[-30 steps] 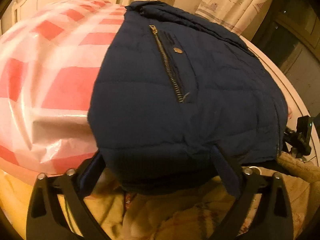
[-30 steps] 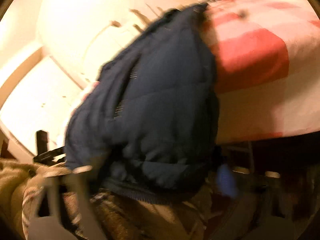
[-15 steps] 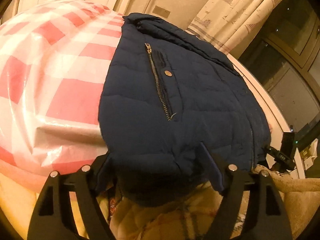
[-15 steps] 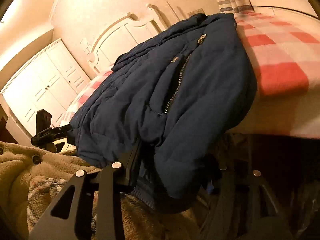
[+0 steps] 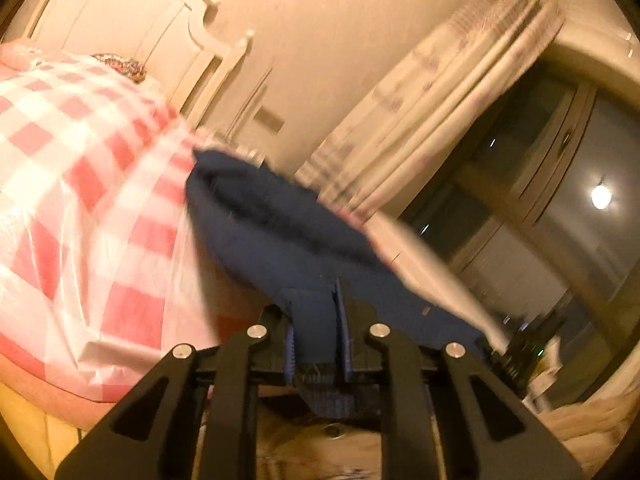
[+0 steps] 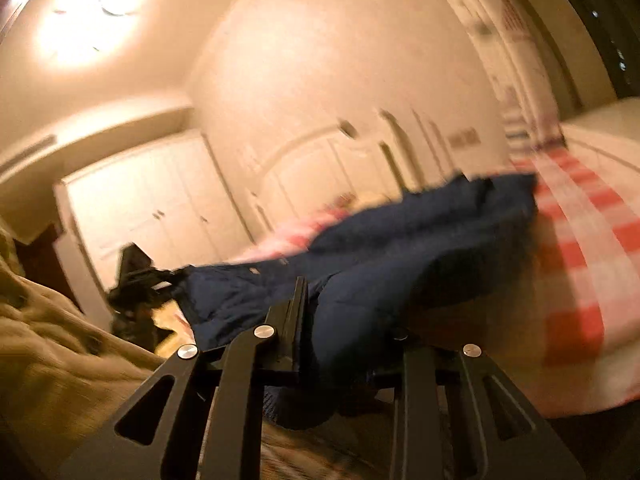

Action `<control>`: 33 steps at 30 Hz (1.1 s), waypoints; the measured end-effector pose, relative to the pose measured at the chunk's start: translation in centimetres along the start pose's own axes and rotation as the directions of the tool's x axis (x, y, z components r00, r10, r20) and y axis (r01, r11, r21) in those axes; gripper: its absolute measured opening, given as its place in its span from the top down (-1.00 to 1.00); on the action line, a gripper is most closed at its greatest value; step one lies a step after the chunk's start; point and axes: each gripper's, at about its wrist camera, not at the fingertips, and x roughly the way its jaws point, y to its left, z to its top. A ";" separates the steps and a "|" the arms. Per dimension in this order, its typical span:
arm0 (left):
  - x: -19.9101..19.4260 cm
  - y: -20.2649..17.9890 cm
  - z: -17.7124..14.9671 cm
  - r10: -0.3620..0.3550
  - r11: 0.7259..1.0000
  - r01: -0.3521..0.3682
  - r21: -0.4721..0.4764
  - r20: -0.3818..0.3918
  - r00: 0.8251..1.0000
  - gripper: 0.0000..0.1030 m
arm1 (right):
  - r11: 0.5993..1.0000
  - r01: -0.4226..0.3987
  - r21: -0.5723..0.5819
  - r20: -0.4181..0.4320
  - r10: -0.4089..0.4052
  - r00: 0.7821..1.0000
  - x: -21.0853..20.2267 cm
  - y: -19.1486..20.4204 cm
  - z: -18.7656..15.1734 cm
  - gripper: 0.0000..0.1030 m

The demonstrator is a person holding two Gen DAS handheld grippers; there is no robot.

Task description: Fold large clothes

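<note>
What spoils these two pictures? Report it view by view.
Left wrist: motion blur smears the curtains and checked cover; fisheye bends the room; window lamp glare. Right wrist: blurred all over, the ceiling light blown out, the navy jacket soft.

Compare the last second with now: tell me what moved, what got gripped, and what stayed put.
Both grippers closed on the near hem of the padded navy-blue jacket: the left gripper and the right gripper, whose jaws are still closing, now pinch fabric. Both lifted it, and the views tilted up. The jacket's far end stays on the red-and-white checked bed cover.
</note>
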 end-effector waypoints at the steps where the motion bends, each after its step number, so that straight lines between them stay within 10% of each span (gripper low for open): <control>1: -1.2 -0.2 0.5 -0.019 1.000 0.019 -0.005 0.026 0.999 0.69 | 1.000 -0.026 -0.008 0.031 0.026 0.999 -0.8 0.7 0.7 0.47; 9: -4.9 -3.5 5.2 -0.111 0.994 0.105 0.042 0.161 0.981 0.67 | 0.993 -0.084 -0.088 0.146 0.096 0.985 -2.2 3.2 8.4 0.47; 18: 14.7 3.2 18.4 0.184 0.982 -0.181 -0.057 0.055 0.981 0.53 | 0.959 0.241 0.153 -0.048 -0.236 0.971 14.6 -9.5 17.9 0.45; 20: 19.9 6.6 19.4 0.242 0.966 -0.243 -0.088 -0.022 0.970 0.09 | 0.912 0.324 0.250 -0.161 -0.291 0.943 19.2 -14.6 18.2 0.41; 22: 24.0 10.1 18.8 0.331 0.931 -0.339 -0.134 -0.080 0.940 -0.71 | 0.872 0.371 0.319 -0.242 -0.304 0.921 21.7 -18.0 16.7 -0.08; 25: 26.7 15.0 15.9 0.373 0.899 -0.394 -0.192 -0.135 0.918 -0.78 | 0.813 0.361 0.457 -0.220 -0.290 0.931 22.1 -21.9 13.2 -0.81; 27: 27.9 19.1 13.5 0.335 0.872 -0.389 -0.297 -0.217 0.917 -0.80 | 0.780 0.325 0.535 -0.171 -0.276 0.946 20.9 -23.5 11.6 -0.81; 30: 26.1 21.1 13.5 0.266 0.859 -0.298 -0.417 -0.133 0.955 -0.82 | 0.780 0.258 0.570 -0.074 -0.264 0.962 18.5 -23.8 11.2 -0.81; 33: 25.8 20.3 14.8 0.315 0.881 -0.344 -0.326 -0.140 0.939 -0.82 | 0.805 0.350 0.479 -0.114 -0.338 0.934 17.4 -23.2 12.4 -0.81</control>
